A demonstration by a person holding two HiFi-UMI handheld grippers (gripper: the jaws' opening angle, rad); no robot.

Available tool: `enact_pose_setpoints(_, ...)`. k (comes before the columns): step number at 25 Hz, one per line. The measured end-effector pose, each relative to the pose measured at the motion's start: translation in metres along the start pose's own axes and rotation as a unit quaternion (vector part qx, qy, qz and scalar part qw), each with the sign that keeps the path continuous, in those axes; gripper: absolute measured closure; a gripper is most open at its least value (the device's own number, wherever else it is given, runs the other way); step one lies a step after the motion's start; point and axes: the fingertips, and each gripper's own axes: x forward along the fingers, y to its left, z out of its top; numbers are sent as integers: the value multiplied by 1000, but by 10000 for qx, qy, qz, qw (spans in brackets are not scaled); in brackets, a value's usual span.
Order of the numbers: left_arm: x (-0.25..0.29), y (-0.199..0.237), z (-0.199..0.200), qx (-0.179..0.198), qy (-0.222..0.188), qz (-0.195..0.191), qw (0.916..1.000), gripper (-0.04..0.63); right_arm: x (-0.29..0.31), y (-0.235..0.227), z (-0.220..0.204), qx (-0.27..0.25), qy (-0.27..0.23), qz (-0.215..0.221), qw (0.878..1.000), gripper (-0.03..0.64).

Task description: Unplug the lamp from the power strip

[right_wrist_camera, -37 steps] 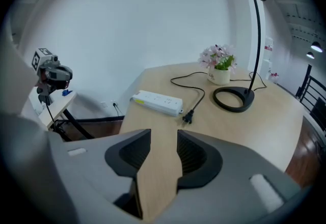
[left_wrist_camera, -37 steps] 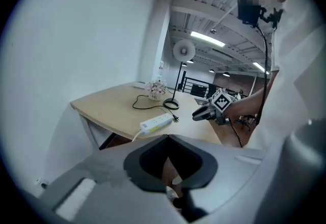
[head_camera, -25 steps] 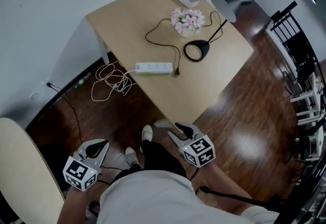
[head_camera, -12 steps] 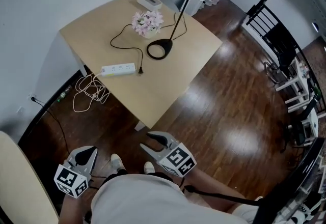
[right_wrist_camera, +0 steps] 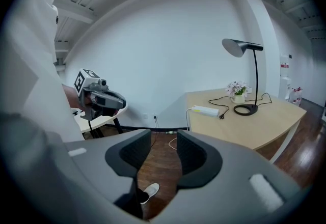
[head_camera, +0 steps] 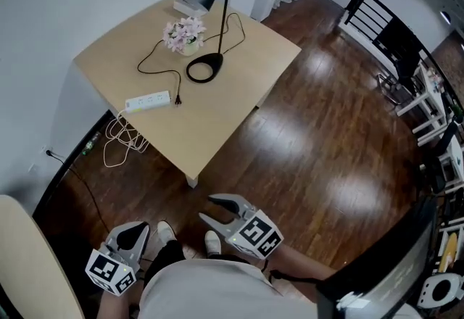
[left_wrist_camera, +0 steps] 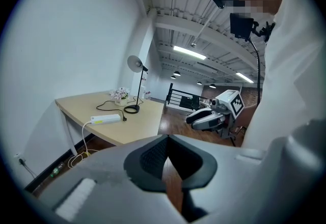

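Observation:
A black desk lamp point(head_camera: 204, 67) stands on the light wooden table point(head_camera: 217, 107), far from both grippers. Its black cord loops across the tabletop to a plug point(head_camera: 176, 100) lying at the right end of the white power strip point(head_camera: 148, 101); whether the plug touches the strip I cannot tell. My left gripper point(head_camera: 133, 234) is held low near the person's body, jaws shut and empty. My right gripper point(head_camera: 207, 209) hovers over the floor in front of the person, open and empty. The lamp point(right_wrist_camera: 244, 75) and strip point(right_wrist_camera: 206, 111) also show in the right gripper view.
A pot of pink flowers point(head_camera: 183, 35) and a white box point(head_camera: 181, 7) sit near the lamp. The strip's white cable coils on the dark wood floor point(head_camera: 119, 143). A pale round tabletop point(head_camera: 29, 252) is at lower left and a black railing point(head_camera: 377, 27) at upper right.
The table and lamp have drifted up and left in the head view and look smaller, so the person has backed away. Both grippers stay low; neither has taken hold of anything.

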Motion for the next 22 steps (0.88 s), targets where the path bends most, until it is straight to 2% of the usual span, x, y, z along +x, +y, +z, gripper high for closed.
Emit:
enact_pose_setpoints(8, 3, -37, -12, -124, -46, 95, 9999, 589, -33, 8, -13, -68, -53, 127, 9999, 451)
enact_pose_setpoints(22, 7, -65, -8, -17, -116, 204, 9997, 589, -60, 12, -13, -268, -131, 206, 9993, 457)
